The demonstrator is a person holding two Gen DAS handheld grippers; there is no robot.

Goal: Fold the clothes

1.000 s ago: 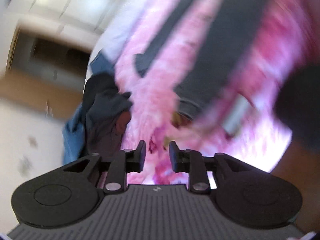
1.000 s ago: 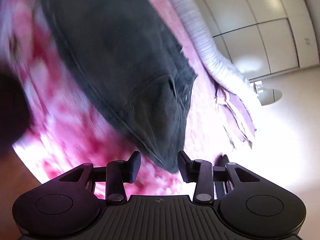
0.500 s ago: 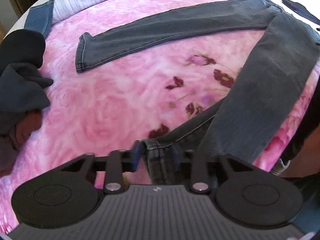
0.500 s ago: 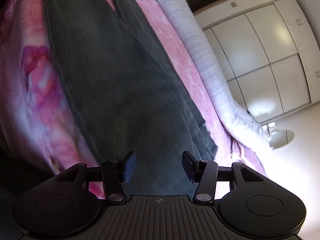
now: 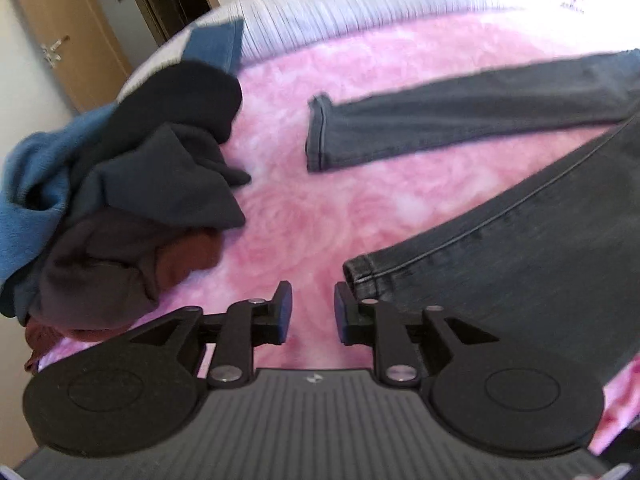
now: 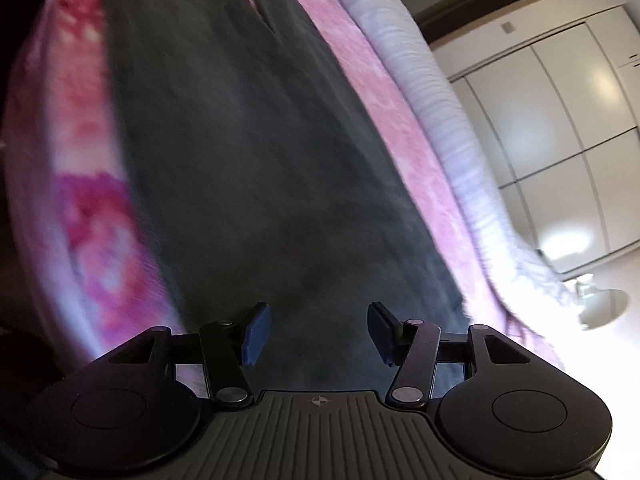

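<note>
Dark grey jeans (image 5: 520, 248) lie spread on the pink flowered blanket (image 5: 312, 208), their two legs splayed apart. The near leg's hem (image 5: 362, 272) lies just right of my left gripper (image 5: 311, 300). That gripper's jaws are opening, with only blanket showing between them. The far leg's hem (image 5: 318, 136) lies flat further back. In the right wrist view my right gripper (image 6: 319, 320) hovers over the wide part of the jeans (image 6: 260, 160). Its jaws are opening and the pads press on nothing. This view is blurred.
A heap of dark, brown and blue clothes (image 5: 120, 208) lies on the blanket to the left. A blue denim piece (image 5: 216, 44) rests on the white striped cover (image 5: 360, 12) at the back. White wardrobe doors (image 6: 560, 140) stand beyond the bed's edge.
My left gripper, shut on the near leg's hem half a second ago, has let it go and shifted left. My right gripper has opened wider and swung along the jeans.
</note>
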